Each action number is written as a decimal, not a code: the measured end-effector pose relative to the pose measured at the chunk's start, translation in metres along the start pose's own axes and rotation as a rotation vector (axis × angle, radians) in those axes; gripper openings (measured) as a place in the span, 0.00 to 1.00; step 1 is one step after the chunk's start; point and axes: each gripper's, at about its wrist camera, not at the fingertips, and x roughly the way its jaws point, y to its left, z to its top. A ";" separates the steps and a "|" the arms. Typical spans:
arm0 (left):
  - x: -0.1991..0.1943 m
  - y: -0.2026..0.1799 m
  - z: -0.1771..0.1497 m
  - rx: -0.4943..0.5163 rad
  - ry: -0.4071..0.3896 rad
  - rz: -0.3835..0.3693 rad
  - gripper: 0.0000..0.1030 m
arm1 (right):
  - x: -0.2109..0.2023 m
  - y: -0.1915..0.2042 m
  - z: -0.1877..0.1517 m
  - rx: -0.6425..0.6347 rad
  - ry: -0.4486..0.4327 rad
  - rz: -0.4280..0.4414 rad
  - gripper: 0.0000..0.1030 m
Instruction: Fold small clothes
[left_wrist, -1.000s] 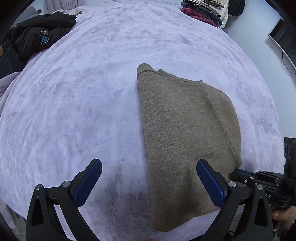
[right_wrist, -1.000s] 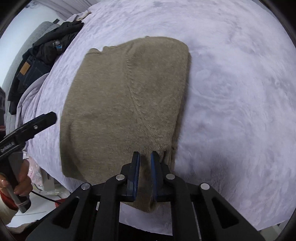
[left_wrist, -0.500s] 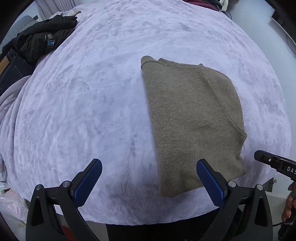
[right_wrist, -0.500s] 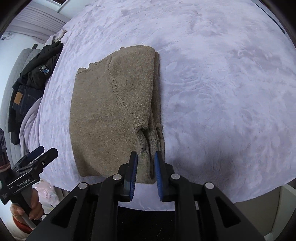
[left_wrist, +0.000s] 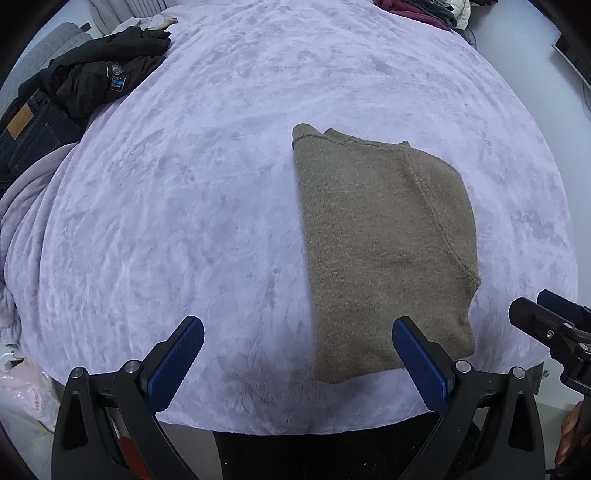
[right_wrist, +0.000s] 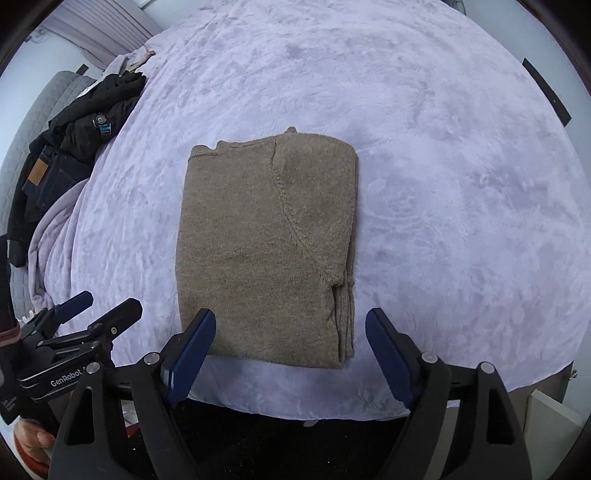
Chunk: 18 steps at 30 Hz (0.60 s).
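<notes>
Right now your biggest surface is the bed (left_wrist: 221, 206), covered by a pale lilac plush blanket that fills most of both wrist views. At its far left edge you have a heap of dark clothes (left_wrist: 99, 81), a black jacket lying on top of folded jeans with a tan patch. A second stack of clothes (left_wrist: 417, 11) sits at the far edge of the bed, mostly cut off by the frame, so you cannot tell what is in it.

Next in size is the sweater (right_wrist: 266, 251), a brown knit one, folded into a tidy rectangle and lying flat on the blanket near the edge closest to you. Its neckline points away from you, and a curved sleeve seam runs down the top layer. On its right side the folded layers show as stacked edges.

Your right gripper (right_wrist: 290, 354) hangs above the near end of the sweater, and its jaws are opening; the blue pads stand wide apart and clear of the knit, with nothing pinched between them. Your left gripper (left_wrist: 295, 358) is spread wide too, hovering over the blanket with its right pad above the sweater's near left corner, gripping nothing. Part of a hand (right_wrist: 29, 439) shows at the lower left of the right wrist view.
</notes>
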 end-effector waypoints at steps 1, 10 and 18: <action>0.000 0.000 0.000 0.000 0.003 0.003 0.99 | -0.002 0.003 0.000 -0.008 -0.007 -0.013 0.85; -0.003 -0.001 0.000 -0.007 0.023 0.006 0.99 | -0.001 0.011 0.008 -0.033 0.021 -0.073 0.99; -0.005 -0.003 0.003 -0.002 0.020 0.016 0.99 | -0.003 0.002 0.014 0.017 0.035 -0.082 0.99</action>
